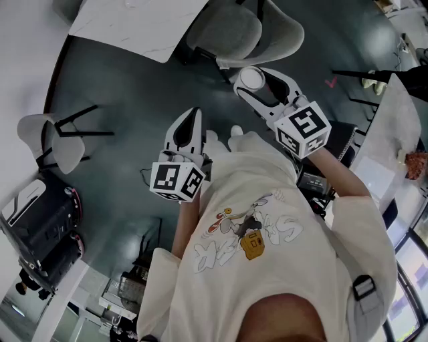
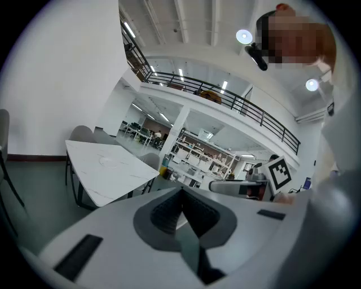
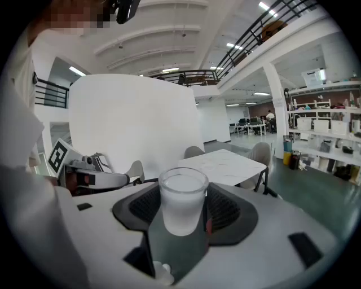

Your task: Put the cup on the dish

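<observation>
Head view: the left gripper [image 1: 189, 119] and the right gripper [image 1: 259, 88] are being held out in front of the person's body, above a dark floor [image 1: 134, 93]. The cup [image 1: 252, 78] is being carried in the right gripper, its round white top facing the camera. A white tabletop [image 1: 134, 20] is being seen at the far left, with a grey chair [image 1: 249, 28] just right of it.

Left gripper view: the left gripper [image 2: 181, 195] is being kept closed, its jaws meeting with nothing between them. A white marbled tabletop [image 2: 107, 168] is being shown beyond, to the left. The right gripper [image 2: 242, 185] is being seen to the right.

Right gripper view: the cup [image 3: 181, 189], frosted and upright, is being clamped between the dark pads [image 3: 228, 209] of the right gripper [image 3: 180, 204], whose jaws are being held wide around it. The cup is thus being held in the air, well apart from the white tabletop [image 3: 223, 163] beyond. The left gripper [image 3: 93, 176] is being seen at the left.
</observation>
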### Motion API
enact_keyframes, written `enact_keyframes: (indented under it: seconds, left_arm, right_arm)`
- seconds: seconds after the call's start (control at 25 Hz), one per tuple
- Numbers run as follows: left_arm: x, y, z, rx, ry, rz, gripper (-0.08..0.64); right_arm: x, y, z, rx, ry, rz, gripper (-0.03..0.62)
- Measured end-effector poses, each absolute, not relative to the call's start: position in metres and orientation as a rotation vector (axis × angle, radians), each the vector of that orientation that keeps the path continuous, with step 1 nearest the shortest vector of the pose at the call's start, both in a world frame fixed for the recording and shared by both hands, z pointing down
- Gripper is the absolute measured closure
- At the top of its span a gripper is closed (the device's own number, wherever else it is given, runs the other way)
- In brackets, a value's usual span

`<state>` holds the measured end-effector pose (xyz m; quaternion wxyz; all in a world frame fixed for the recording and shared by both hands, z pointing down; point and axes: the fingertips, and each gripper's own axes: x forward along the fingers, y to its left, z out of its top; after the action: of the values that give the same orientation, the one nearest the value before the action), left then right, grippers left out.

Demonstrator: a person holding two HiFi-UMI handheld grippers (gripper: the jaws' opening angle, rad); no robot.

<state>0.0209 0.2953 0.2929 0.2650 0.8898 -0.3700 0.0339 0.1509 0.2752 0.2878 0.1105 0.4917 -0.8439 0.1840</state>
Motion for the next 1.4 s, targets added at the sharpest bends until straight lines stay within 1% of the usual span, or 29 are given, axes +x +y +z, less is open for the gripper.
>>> enact_keyframes:
  seconds: [0.28,0.52,0.92,1.2,1.4]
  left_arm:
    - [0.023,0.309,0.295,2.398,-0.931,0.135,0.558]
    - [0.018,0.324,0.29,2.412,-0.929,0.129,0.558]
    - [0.023,0.368,0.291,2.391,-0.982,0.155,0.558]
    - [0.028,0.38,0.293,2.387,-1.111,0.14,0.558]
    - [0.035,0.383,0.286,2.394,-1.119,0.131,0.557]
  right_arm:
    - [0.144,0.299,0.271,1.499,-2.497,0.6,0.331]
    - [0.127,0.307,0.253,1.454,-2.528,0.49,0.331]
    - [0.138,0.336,0.257,1.448,-2.518,0.519,0.33]
    - [0.158,0.352,0.258,1.43,-2.52,0.4,0.331]
    - [0.16,0.361,0.258,1.417,-2.519,0.408,0.33]
